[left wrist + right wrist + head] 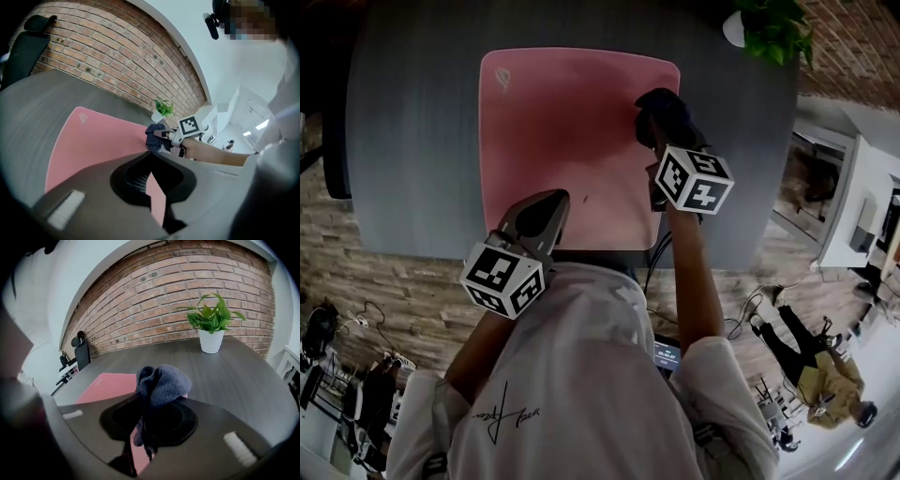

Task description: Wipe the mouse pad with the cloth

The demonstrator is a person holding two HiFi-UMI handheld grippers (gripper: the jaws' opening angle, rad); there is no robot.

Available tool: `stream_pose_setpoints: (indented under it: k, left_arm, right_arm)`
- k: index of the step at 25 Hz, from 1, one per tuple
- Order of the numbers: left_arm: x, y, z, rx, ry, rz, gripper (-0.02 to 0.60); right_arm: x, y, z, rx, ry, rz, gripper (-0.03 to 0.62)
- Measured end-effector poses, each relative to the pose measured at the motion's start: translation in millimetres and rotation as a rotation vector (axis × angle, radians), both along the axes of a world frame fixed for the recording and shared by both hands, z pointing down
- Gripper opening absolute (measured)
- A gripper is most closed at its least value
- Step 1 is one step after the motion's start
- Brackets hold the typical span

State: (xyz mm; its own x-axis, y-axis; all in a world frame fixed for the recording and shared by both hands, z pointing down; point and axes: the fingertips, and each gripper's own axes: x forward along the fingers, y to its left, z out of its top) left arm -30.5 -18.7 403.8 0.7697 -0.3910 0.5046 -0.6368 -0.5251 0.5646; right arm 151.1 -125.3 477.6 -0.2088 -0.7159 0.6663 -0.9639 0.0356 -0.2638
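Not much clutter here: the dark grey table [412,141] is mostly bare, with one small potted plant [209,324] in a white pot over at the far right side, well apart from the action. Behind it there's a brick wall [187,282], and a black office chair [26,47] is parked at the table's far left. Nothing really blocks the work area except the person's own arms and white shirt, which cover the near edge in the head view. The pink mouse pad [572,141] lies flat in the middle of the table; it has rounded corners and a faint logo [502,80] in its far left corner. The right gripper [661,127] is clamped on a bunched-up dark blue cloth [161,383], which bulges out past the jaws and sits over the pad's right edge. Can't tell if it's actually pressing on the surface. The left gripper [558,199] is over the pad's near edge, jaws closed together at the tips with nothing between them.
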Motion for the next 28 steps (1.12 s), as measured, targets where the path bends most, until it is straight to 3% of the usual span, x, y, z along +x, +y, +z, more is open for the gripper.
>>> stream_pose_setpoints:
  k: [7,28]
  left_arm:
    - [5.3,-3.7,7.0,-0.001,-0.01,0.009,0.011]
    - [-28.3,-11.3,14.0,0.0,-0.031,-0.044,0.009]
  right_arm:
    - [4.5,-23.6,10.3,-0.006,0.011,0.018,0.083]
    - [-29.7,-43.2,31.5,-0.052,0.023,0.01,0.083]
